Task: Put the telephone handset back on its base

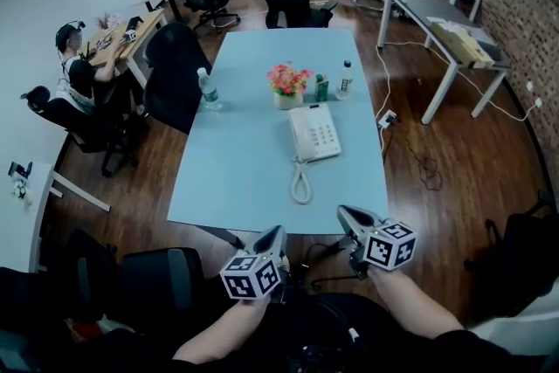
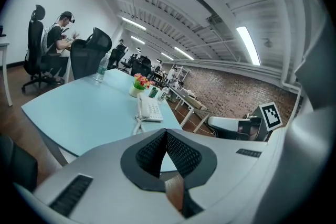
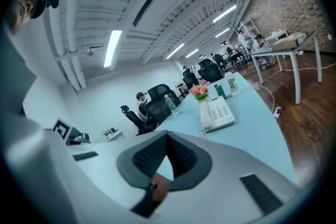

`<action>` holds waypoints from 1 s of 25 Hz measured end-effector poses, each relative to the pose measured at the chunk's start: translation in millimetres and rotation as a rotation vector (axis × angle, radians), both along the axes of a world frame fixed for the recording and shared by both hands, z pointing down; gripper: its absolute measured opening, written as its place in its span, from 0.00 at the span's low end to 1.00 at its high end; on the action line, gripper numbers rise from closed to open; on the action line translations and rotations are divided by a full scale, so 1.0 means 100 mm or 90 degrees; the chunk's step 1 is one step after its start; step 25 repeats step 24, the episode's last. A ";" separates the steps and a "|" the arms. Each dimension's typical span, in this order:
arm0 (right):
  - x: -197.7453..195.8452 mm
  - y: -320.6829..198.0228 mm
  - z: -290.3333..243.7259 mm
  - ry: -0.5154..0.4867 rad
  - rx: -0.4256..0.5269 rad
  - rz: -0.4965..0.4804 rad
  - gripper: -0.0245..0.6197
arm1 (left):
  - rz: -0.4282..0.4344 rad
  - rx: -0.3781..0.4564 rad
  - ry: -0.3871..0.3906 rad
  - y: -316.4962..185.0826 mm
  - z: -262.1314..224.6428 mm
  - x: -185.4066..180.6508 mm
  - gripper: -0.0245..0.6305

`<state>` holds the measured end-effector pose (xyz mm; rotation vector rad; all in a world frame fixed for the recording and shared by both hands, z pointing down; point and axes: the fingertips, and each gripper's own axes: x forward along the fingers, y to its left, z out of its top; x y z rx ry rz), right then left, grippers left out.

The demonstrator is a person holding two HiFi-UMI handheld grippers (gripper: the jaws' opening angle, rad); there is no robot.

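Note:
A white telephone (image 1: 314, 134) lies on the pale blue table (image 1: 236, 162), right of centre. Its handset (image 1: 296, 135) rests along the base's left side, and the coiled cord (image 1: 301, 183) loops toward the front edge. My left gripper (image 1: 278, 231) and right gripper (image 1: 342, 211) hover side by side at the table's near edge, well short of the phone. Both are shut with nothing between their jaws. The phone also shows ahead in the left gripper view (image 2: 149, 108) and in the right gripper view (image 3: 219, 114).
Behind the phone stand a flower pot (image 1: 287, 85), a green can (image 1: 321, 88) and a small bottle (image 1: 345, 79). A water bottle (image 1: 209, 89) sits at the table's left edge. Black office chairs ring the table. A person (image 1: 79, 70) sits at a desk far left.

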<state>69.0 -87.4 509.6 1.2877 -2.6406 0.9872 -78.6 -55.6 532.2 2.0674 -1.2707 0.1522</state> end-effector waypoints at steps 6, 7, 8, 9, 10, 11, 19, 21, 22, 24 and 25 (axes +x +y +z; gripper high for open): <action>0.15 0.57 0.09 -0.007 -0.005 -0.022 0.06 | 0.001 -0.013 -0.008 0.50 0.08 0.25 0.04; 0.17 0.63 0.08 -0.008 -0.003 -0.023 0.06 | -0.001 -0.016 -0.005 0.56 0.09 0.29 0.04; 0.19 0.70 0.05 -0.006 0.002 -0.026 0.06 | -0.002 -0.019 -0.001 0.62 0.09 0.32 0.04; 0.20 0.76 0.03 -0.004 0.009 -0.029 0.06 | -0.002 -0.021 0.003 0.67 0.08 0.36 0.04; 0.21 0.83 0.01 -0.002 0.016 -0.033 0.06 | -0.003 -0.024 0.009 0.72 0.08 0.40 0.04; 0.22 0.90 -0.01 -0.001 0.022 -0.037 0.06 | -0.005 -0.029 0.020 0.77 0.08 0.43 0.04; 0.24 1.33 -0.03 -0.004 0.039 -0.053 0.06 | 0.005 -0.050 0.055 1.08 0.12 0.68 0.04; 0.27 1.38 -0.04 -0.004 0.040 -0.049 0.06 | 0.009 -0.037 0.046 1.11 0.09 0.71 0.04; 0.29 1.39 -0.05 -0.005 0.041 -0.048 0.06 | 0.011 -0.032 0.041 1.12 0.08 0.73 0.04; 0.32 1.41 -0.05 -0.007 0.042 -0.046 0.06 | 0.015 -0.022 0.030 1.14 0.06 0.76 0.04; 0.32 1.41 -0.05 -0.007 0.042 -0.046 0.06 | 0.015 -0.022 0.030 1.14 0.06 0.76 0.04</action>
